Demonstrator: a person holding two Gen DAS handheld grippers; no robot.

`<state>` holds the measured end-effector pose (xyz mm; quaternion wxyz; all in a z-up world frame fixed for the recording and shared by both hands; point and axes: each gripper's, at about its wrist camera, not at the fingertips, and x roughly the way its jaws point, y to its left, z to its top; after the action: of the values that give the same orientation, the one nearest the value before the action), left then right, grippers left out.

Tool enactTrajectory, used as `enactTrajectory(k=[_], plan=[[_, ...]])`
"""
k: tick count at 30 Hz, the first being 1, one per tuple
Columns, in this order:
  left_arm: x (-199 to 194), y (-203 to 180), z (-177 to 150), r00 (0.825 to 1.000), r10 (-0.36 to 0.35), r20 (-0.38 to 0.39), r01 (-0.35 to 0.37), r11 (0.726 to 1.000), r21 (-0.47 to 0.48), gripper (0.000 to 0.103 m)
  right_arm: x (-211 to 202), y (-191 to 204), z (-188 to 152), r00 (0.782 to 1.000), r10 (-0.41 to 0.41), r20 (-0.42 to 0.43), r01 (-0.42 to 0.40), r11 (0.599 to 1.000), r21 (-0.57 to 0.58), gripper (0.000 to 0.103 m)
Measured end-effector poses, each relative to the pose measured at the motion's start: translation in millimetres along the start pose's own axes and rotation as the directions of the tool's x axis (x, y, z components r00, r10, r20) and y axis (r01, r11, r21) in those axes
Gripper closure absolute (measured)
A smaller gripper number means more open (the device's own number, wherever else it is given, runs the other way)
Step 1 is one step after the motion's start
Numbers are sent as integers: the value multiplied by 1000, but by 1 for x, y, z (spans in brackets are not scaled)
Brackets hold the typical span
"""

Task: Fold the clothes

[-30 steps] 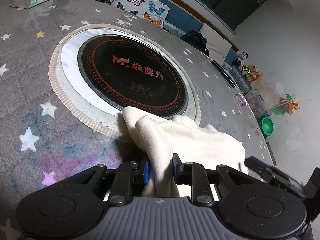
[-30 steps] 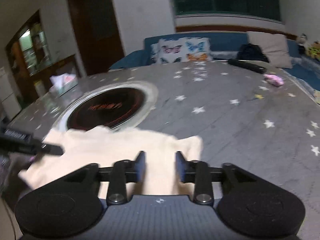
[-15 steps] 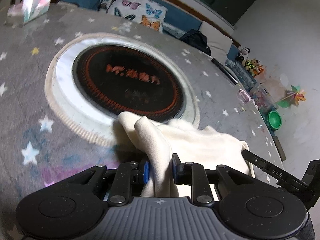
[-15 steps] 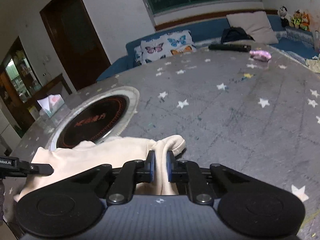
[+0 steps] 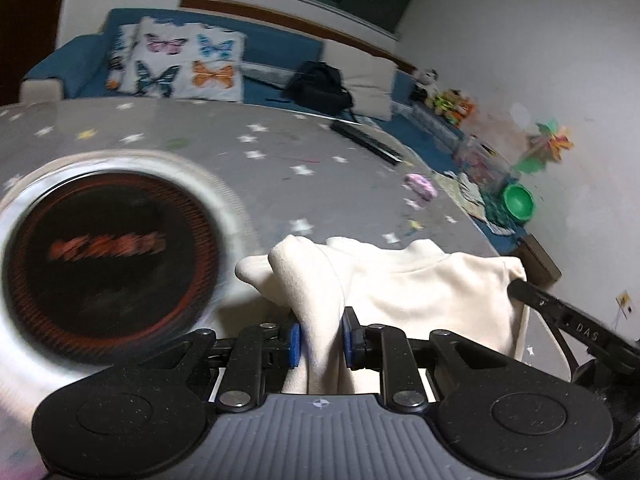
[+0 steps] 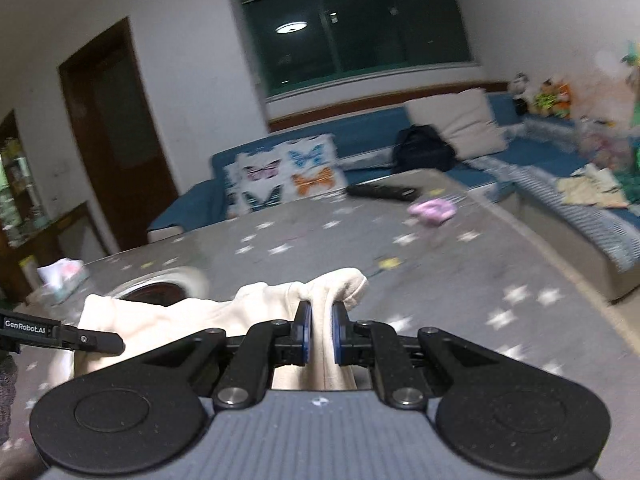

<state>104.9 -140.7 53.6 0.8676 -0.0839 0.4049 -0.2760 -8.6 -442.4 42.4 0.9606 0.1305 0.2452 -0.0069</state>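
A cream garment [image 5: 420, 292] is held up over the grey star-patterned table [image 5: 280, 152], stretched between both grippers. My left gripper [image 5: 320, 340] is shut on one bunched edge of it. My right gripper [image 6: 319, 334] is shut on the opposite bunched edge of the garment [image 6: 192, 316]. The right gripper's finger shows at the garment's far corner in the left wrist view [image 5: 560, 312]. The left gripper's finger shows at the left in the right wrist view [image 6: 60, 334].
A round black induction cooktop [image 5: 100, 252] is set in the table to the left. A pink object [image 5: 420, 186] and a black remote [image 5: 366, 142] lie on the far table. A tissue box [image 6: 62, 276] stands at the left. A blue sofa [image 5: 256, 48] with cushions runs behind.
The right gripper closed on the garment's edge. Both grippers have lifted and tilted up with the garment, so the views now look across the table to the sofa.
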Motion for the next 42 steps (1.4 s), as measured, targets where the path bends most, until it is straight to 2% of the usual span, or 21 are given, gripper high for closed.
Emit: enactTrajectory(k=[9, 12, 14, 15, 17, 21, 26, 29, 31, 36, 38, 41, 42], plan=[[65, -54, 26, 997, -66, -45, 70, 993, 94, 81, 9, -57, 24, 986, -166, 25, 165, 986, 25, 94], [86, -61, 25, 997, -15, -80, 26, 990, 140, 76, 24, -73, 18, 977, -210, -18, 211, 977, 44, 92], [89, -62, 23, 997, 48, -60, -36, 982, 184, 62, 34, -80, 12, 972, -230, -53, 233, 972, 44, 91], [91, -63, 23, 996, 76, -48, -65, 977, 205, 61, 36, -83, 8, 969, -239, -64, 242, 970, 36, 91], [87, -61, 25, 996, 91, -19, -85, 970, 229, 59, 37, -83, 7, 968, -241, -65, 243, 970, 25, 88], [94, -65, 32, 998, 65, -10, -61, 969, 241, 59, 43, -73, 13, 981, -183, -57, 184, 983, 6, 88], [111, -74, 35, 998, 54, -16, -48, 960, 275, 48, 72, -55, 14, 987, -131, -98, 129, 991, -25, 88], [126, -79, 34, 997, 70, -28, -59, 952, 301, 45, 89, -49, 12, 984, -136, -117, 132, 990, -40, 85], [136, -82, 34, 996, 82, -35, -67, 946, 317, 44, 95, -49, 11, 983, -139, -120, 135, 990, -39, 79], [160, -88, 33, 992, 113, -51, -87, 931, 354, 42, 108, -51, 6, 977, -154, -145, 148, 988, -47, 79], [165, -87, 33, 992, 118, -49, -93, 931, 353, 37, 107, -51, 5, 979, -149, -140, 144, 988, -47, 78], [163, -87, 31, 992, 119, -45, -96, 931, 353, 32, 101, -50, 7, 979, -151, -134, 146, 988, -51, 70], [159, -87, 30, 992, 119, -36, -98, 929, 358, 29, 97, -50, 7, 980, -150, -129, 144, 988, -52, 64]])
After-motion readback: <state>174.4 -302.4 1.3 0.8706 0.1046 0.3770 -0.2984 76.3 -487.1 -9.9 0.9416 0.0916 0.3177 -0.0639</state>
